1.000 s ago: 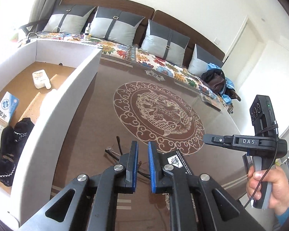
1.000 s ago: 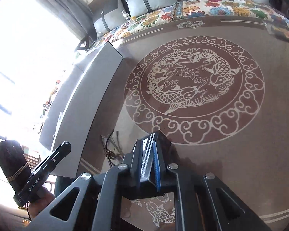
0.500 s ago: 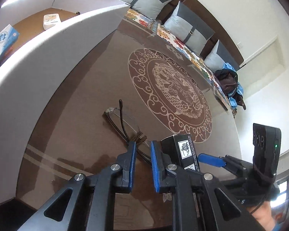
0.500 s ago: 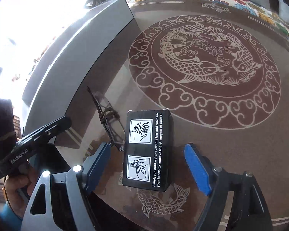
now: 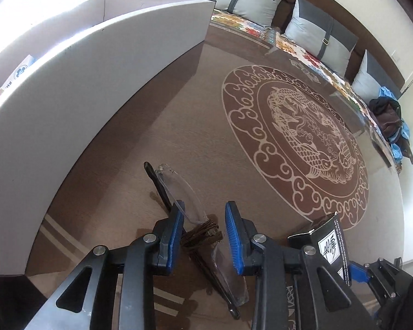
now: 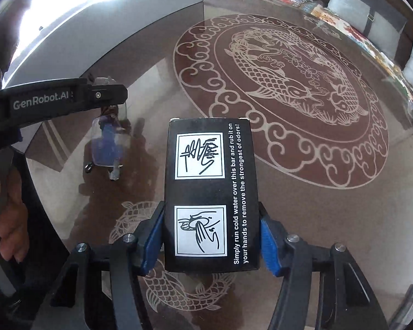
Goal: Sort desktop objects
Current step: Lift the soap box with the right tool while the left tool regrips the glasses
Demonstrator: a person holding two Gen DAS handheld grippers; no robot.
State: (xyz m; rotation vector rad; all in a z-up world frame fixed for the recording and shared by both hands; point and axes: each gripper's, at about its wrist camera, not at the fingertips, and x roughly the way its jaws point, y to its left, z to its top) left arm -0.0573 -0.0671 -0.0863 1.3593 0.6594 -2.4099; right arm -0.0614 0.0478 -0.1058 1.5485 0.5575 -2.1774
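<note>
A pair of folded glasses (image 5: 195,220) with clear lenses and dark arms lies on the brown table. My left gripper (image 5: 205,232) is open, its blue pads on either side of the glasses' bridge. The glasses also show in the right wrist view (image 6: 108,140), under the left gripper's arm. A black box (image 6: 210,189) with white hand drawings and text lies between the pads of my right gripper (image 6: 210,240); the pads touch or nearly touch its sides. The box also shows at the right of the left wrist view (image 5: 330,244).
A tall white carton wall (image 5: 90,77) stands along the left of the table. A round koi pattern (image 5: 300,143) fills the table's middle. A sofa with grey cushions (image 5: 319,35) runs behind the far edge, with dark clothes (image 5: 388,115) on it.
My left gripper has come down over the glasses and opened around them. My right gripper opened, dropped around the black box and has closed in on its sides.
</note>
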